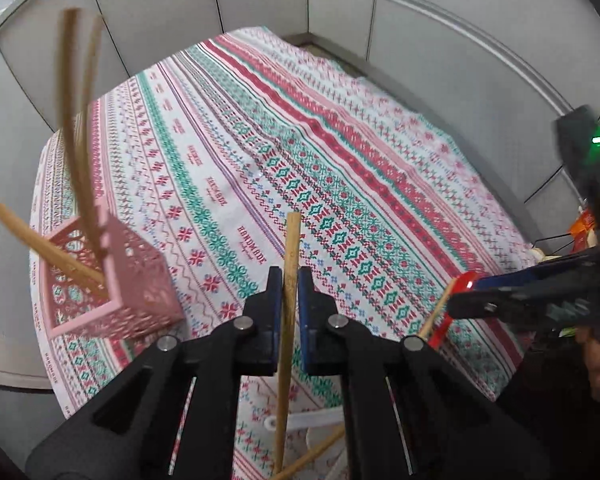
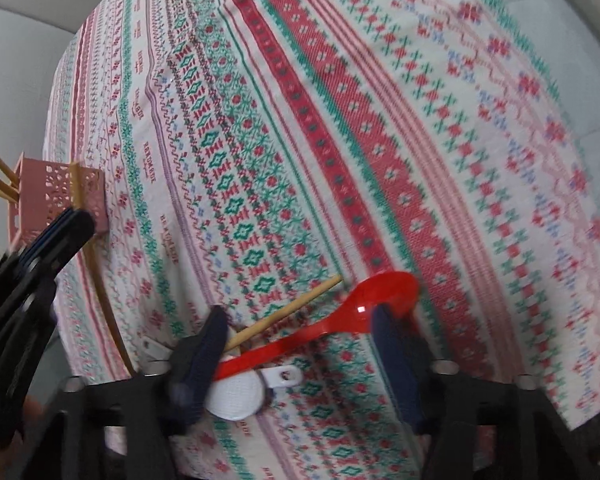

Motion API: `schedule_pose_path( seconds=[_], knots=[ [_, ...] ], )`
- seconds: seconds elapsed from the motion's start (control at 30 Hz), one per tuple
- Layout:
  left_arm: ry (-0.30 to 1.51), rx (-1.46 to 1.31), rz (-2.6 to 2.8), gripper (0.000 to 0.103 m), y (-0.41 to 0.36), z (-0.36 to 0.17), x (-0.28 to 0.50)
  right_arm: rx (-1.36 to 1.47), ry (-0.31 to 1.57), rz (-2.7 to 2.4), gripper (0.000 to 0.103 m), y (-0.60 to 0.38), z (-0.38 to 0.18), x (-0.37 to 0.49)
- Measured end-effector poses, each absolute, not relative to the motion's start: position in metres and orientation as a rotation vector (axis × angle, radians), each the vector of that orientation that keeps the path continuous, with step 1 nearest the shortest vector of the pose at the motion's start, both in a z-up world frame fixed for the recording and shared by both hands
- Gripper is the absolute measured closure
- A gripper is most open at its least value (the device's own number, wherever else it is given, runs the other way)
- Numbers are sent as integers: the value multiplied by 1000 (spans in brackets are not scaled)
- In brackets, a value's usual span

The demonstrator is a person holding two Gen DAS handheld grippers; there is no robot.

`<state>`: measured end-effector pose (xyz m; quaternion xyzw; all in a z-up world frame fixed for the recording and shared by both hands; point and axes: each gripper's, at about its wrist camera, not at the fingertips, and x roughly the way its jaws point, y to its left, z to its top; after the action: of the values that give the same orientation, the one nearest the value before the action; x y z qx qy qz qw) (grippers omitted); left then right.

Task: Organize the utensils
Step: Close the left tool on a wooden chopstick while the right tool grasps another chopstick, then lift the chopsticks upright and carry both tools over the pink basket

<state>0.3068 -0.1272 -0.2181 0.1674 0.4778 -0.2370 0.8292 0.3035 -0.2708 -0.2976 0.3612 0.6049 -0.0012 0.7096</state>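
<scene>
Our left tool [image 1: 290, 280] grips a single wooden chopstick [image 1: 289, 300] between its blue pads, the jaws drawn in close on the stick, which stands nearly upright above the patterned cloth [image 1: 340, 168] covering the worktop. To its left a pink perforated basket [image 1: 112, 284] sits on the cloth near the edge, with three chopsticks [image 1: 82, 152] already leaning out of it at different angles.

Our right tool [image 2: 300, 332] hangs wide open just above the cloth, holding nothing. Between its spread fingers lies a red plastic spoon [image 2: 340, 316], bowl up toward the right finger [image 2: 396, 364] and handle running down toward the left finger [image 2: 200, 356]; the view is blurred, and we cannot tell whether the pads touch it. Beside the spoon a loose chopstick [image 2: 288, 312] rests on the cloth, pointing away at a slant, and a white spoon [image 2: 240, 396] lies bowl-down under the red handle's end.

From the left wrist view, the right tool appears at the right edge beside the red spoon. From the right wrist view, the left tool stands at the left edge with its chopstick, just in front of the basket. Gray partition panels [image 1: 440, 40] enclose the worktop.
</scene>
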Motion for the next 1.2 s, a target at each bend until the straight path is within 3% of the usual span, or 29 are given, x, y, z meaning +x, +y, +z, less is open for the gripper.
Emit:
schedule_pose_path(
  seconds=[0.1,0.37,0.47,0.5,0.63,1.2],
  knots=[
    [993,341,-507,95,-119,-209,299,840,1353,-1,63,-265,-305,309],
    [978,321,-511,95,-102,-203,294,968,1391,-54,73,-263,-332,325],
    [983,314,-502,95,-94,-205,296,1031,1374,-73,82,-268,-336,327],
    [982,312,-500,95,-92,-204,296,1047,1364,-74,89,-270,-337,328],
    [979,293,-498,95,-84,-201,296,1136,1334,-51,94,-275,-341,330],
    [852,173,-508,95,-48,-148,276,1115,1122,112,98,-267,-258,319]
  ],
)
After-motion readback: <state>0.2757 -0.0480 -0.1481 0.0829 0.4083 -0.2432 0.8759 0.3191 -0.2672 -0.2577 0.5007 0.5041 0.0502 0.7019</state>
